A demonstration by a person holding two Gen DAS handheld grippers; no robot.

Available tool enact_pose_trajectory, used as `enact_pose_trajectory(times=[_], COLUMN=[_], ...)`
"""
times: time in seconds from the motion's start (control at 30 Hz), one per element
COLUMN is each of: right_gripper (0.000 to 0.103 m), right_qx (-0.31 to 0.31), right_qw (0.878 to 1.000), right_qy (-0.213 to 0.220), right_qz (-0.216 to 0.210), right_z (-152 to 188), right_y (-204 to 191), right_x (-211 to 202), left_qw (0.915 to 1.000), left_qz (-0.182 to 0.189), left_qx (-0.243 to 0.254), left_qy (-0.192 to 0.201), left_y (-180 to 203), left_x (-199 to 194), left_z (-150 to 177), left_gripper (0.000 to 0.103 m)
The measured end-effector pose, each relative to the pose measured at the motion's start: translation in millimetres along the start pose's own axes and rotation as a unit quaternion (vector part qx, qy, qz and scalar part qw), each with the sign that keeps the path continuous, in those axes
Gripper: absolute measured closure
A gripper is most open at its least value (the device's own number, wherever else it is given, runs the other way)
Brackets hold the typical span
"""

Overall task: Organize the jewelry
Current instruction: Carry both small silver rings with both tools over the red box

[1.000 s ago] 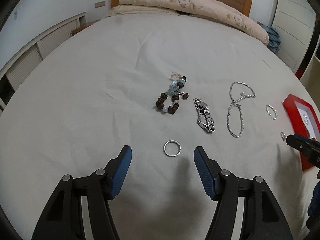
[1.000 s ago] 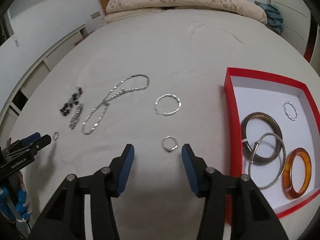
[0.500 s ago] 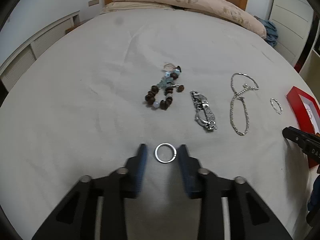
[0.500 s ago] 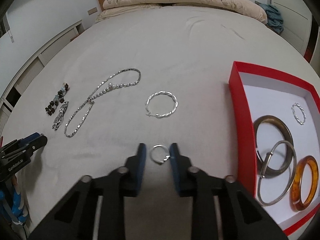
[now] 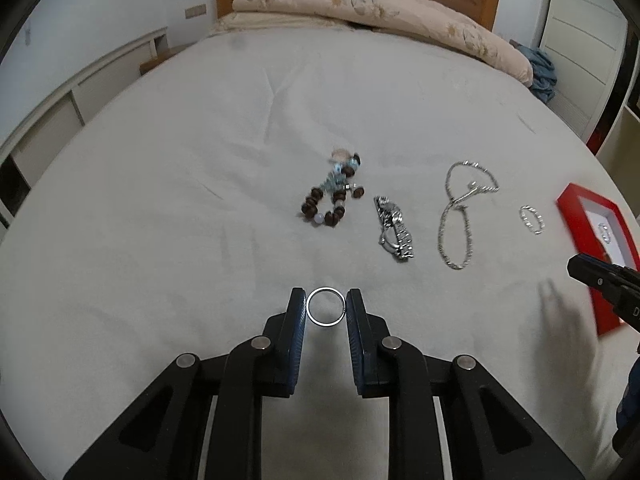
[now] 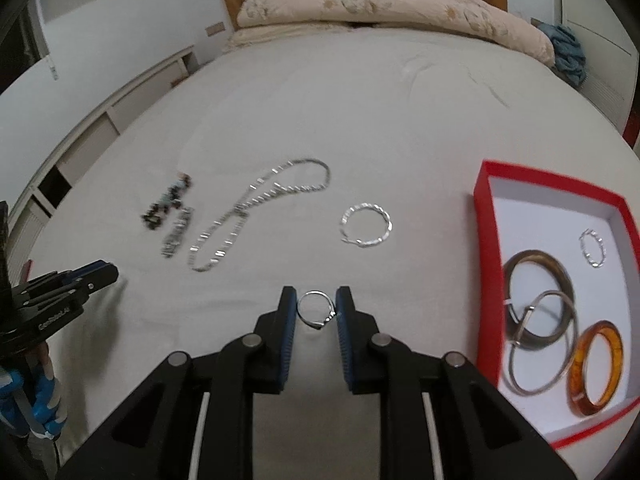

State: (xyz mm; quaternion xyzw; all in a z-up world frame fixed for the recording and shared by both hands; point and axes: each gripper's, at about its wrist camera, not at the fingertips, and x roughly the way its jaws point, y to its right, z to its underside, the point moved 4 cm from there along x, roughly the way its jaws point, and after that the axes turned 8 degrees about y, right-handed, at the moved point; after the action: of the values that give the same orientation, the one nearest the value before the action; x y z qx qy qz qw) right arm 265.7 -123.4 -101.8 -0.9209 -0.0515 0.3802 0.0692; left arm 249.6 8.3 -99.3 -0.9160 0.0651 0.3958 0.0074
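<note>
My left gripper (image 5: 326, 307) is shut on a plain silver ring (image 5: 326, 306), both blue pads touching its sides on the bed. My right gripper (image 6: 316, 312) is shut on a small silver ring with a setting (image 6: 316, 313). A beaded bracelet (image 5: 332, 200), a metal watch (image 5: 394, 228), a silver chain necklace (image 5: 460, 212) and a twisted silver hoop (image 6: 366, 225) lie on the sheet. The red tray (image 6: 486, 216) holds a dark bangle (image 6: 538, 292), a silver bangle (image 6: 540, 344), an amber bangle (image 6: 596, 368) and a small twisted hoop (image 6: 592, 248).
The white bed sheet (image 5: 200, 160) spreads all around. A folded duvet (image 5: 380, 8) and wooden headboard lie at the far end. White cabinets (image 5: 60, 112) run along the left. The right gripper shows at the left view's right edge (image 5: 604, 280).
Both grippers closed from wide open onto their rings: the left on the plain ring, the right on the ring with a setting. Both cameras moved lower and closer.
</note>
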Motion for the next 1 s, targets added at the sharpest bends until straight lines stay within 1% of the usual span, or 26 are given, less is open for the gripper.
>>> enact_pose_trajectory(times=[0.17, 0.3, 0.4, 0.5, 0.6, 0.7, 0.8, 0.93, 1.0], right_gripper=[0.084, 0.084, 0.084, 0.084, 0.084, 0.084, 0.084, 0.084, 0.084], right_qx=[-0.002, 0.007, 0.019, 0.034, 0.044, 0.047, 0.048, 0.05, 0.051], right_qw=[1.0, 0.999, 0.997, 0.996, 0.994, 0.993, 0.993, 0.994, 0.995], right_qy=[0.03, 0.053, 0.066, 0.074, 0.077, 0.077, 0.074, 0.062, 0.051], right_qz=[-0.006, 0.004, 0.022, 0.043, 0.062, 0.075, 0.079, 0.073, 0.068], right_z=[-6.3, -5.3, -0.2, 4.5, 4.7, 0.2, -10.0, -21.6, -26.7], right_y=[-4.0, 12.9, 36.5, 67.8, 100.9, 129.1, 157.7, 187.1, 202.3], right_x=[-49.0, -88.4, -116.7, -140.9, -156.3, -160.8, -152.0, -125.6, -107.4], left_qw=[0.9998, 0.9993, 0.9982, 0.9961, 0.9924, 0.9879, 0.9839, 0.9796, 0.9784], left_qz=[0.0, 0.023, 0.047, 0.076, 0.109, 0.137, 0.157, 0.168, 0.167], left_qx=[0.002, 0.008, 0.016, 0.032, 0.05, 0.067, 0.081, 0.109, 0.122], left_qy=[0.018, 0.028, 0.032, 0.031, 0.029, 0.028, 0.023, 0.014, 0.007], left_y=[9.9, 40.1, 71.4, 114.6, 164.3, 211.4, 253.6, 301.7, 318.9], left_x=[-38.9, -60.9, -68.7, -67.1, -58.0, -45.4, -26.6, 6.3, 24.1], left_z=[-6.7, -8.6, -11.5, -15.7, -23.1, -32.9, -44.7, -58.1, -62.0], left_gripper=[0.083, 0.083, 0.083, 0.083, 0.083, 0.083, 0.083, 0.083, 0.083])
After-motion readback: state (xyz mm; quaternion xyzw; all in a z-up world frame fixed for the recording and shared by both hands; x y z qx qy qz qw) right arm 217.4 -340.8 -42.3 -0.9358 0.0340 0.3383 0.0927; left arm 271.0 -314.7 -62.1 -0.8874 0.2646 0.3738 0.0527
